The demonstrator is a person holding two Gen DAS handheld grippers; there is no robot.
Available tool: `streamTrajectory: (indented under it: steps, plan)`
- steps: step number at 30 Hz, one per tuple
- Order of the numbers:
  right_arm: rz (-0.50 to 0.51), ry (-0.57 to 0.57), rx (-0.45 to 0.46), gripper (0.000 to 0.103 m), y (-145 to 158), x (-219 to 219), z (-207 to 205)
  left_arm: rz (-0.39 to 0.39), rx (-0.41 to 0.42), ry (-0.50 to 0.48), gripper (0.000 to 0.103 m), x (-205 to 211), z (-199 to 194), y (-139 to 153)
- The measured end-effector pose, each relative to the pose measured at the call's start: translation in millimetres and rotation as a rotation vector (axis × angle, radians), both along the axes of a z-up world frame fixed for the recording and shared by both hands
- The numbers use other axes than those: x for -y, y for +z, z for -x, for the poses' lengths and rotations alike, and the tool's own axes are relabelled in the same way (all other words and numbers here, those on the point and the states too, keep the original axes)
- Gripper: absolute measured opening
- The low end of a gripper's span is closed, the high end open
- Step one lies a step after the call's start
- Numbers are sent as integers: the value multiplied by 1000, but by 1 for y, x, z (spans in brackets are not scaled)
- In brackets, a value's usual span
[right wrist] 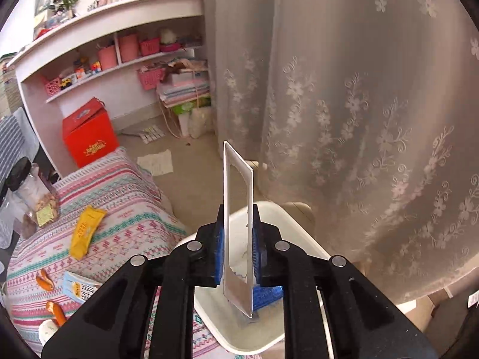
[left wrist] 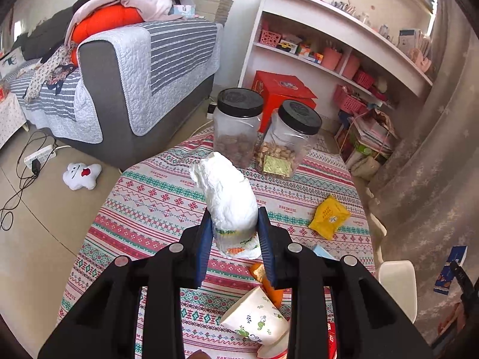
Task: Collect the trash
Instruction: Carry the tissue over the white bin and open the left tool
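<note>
A crumpled white paper wad (left wrist: 229, 197) sits pinched between the left gripper (left wrist: 235, 233)'s blue fingers (left wrist: 204, 248), raised above the patterned table (left wrist: 155, 197). The right gripper (right wrist: 238, 248) clamps a flat white card frame (right wrist: 238, 224) edge-on, upright over the white bin (right wrist: 269, 323) just beside the table.

Taking the white bin (right wrist: 271, 338) as landmark: its mouth is open above, but the curtain (right wrist: 359, 119) hangs close along its far side. On the tablecloth (left wrist: 143, 206) beside it, two black-lidded jars (left wrist: 239, 128) block the far end; a yellow packet (left wrist: 328, 217), paper cup (left wrist: 257, 320) and orange peels (right wrist: 45, 278) clutter the nearer part, bare cloth between.
</note>
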State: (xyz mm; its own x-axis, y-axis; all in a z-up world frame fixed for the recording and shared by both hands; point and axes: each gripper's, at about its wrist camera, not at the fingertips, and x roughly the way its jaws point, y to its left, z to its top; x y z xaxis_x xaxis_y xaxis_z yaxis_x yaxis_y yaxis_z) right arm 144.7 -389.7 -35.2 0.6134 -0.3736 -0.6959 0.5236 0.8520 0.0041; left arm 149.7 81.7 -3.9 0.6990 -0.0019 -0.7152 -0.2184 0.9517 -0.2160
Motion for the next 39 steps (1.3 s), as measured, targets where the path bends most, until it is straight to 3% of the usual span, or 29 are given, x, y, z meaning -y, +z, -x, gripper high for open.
streamTrajectory:
  steps: [1, 2, 6, 7, 9, 12, 21, 33, 35, 36, 37, 39]
  plan:
    - [-5, -21, -18, 26, -3, 6, 1, -5, 1, -21, 29, 9, 0, 0]
    - [-8, -29, -37, 44, -6, 11, 2, -11, 3, -43, 29, 19, 0, -1]
    - [9, -63, 4, 73, 6, 23, 12, -16, 49, -137, 29, 61, 2, 2]
    - [27, -82, 27, 87, 12, 26, 17, -24, 60, -161, 29, 75, 2, 3]
    - [68, -131, 79, 95, 23, 32, 27, -39, 70, -213, 29, 102, 2, 4]
    - [81, -149, 92, 96, 30, 44, 33, -26, 64, -284, 29, 144, -4, 4]
    - [-13, -219, 73, 96, 27, 90, 42, 84, 25, -460, 30, 259, -29, 6]
    - [-79, -295, 95, 96, 26, 125, 57, 180, -107, -634, 30, 367, -45, -24]
    - [-90, -303, 96, 96, 25, 128, 58, 177, -146, -696, 39, 386, -47, -31]
    - [-97, -302, 93, 96, 24, 129, 57, 161, -168, -716, 56, 393, -48, -35]
    - [-103, -300, 89, 96, 23, 130, 57, 145, -178, -725, 64, 396, -49, -38]
    - [-113, -293, 83, 96, 22, 130, 55, 102, -185, -730, 65, 397, -54, -42]
